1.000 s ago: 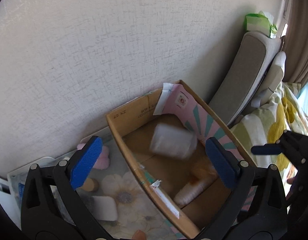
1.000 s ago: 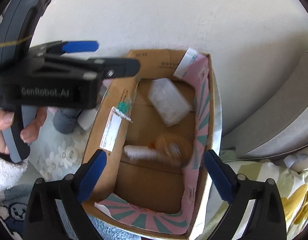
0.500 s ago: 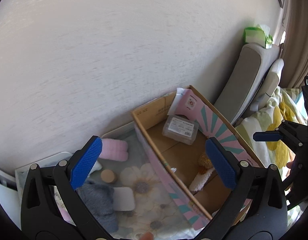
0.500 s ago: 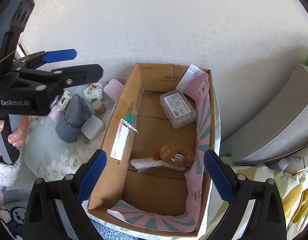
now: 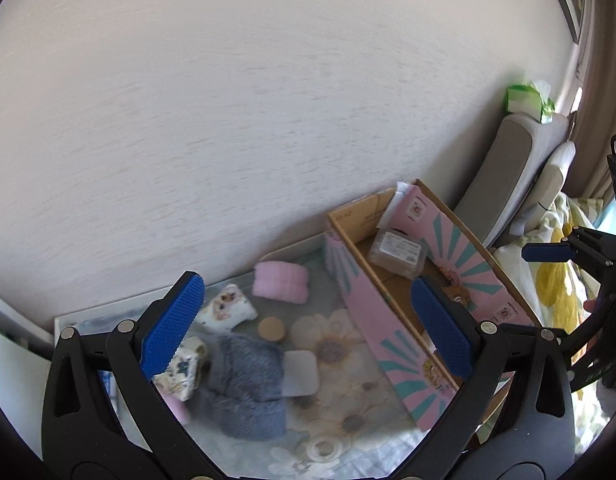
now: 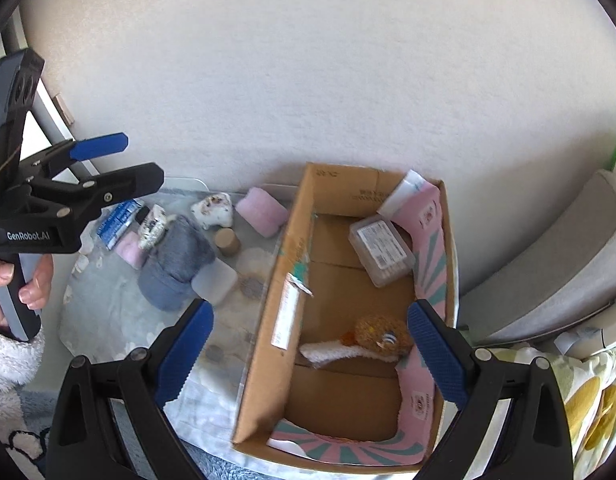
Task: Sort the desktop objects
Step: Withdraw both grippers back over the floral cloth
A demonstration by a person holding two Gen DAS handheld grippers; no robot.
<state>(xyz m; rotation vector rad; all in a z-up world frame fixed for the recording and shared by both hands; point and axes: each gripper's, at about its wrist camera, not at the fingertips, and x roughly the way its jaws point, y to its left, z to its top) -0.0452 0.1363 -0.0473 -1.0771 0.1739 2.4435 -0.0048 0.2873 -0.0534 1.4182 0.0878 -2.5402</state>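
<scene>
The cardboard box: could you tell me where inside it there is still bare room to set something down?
In the cardboard box, the floor nearest the camera, below the plush toy, is bare, as is the middle strip between it and the clear plastic case. The far right corner is crowded.

cardboard box [image 6: 296, 236] — 1 | clear plastic case [image 6: 381, 250] — 1 | plush toy [image 6: 381, 334] — 1 | wooden cylinder [image 6: 227, 241] — 1

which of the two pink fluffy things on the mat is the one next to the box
The larger pink roll, lying near the wall beside the cardboard box. The other pink piece sits farther off, partly tucked under the grey fuzzy item.
</scene>
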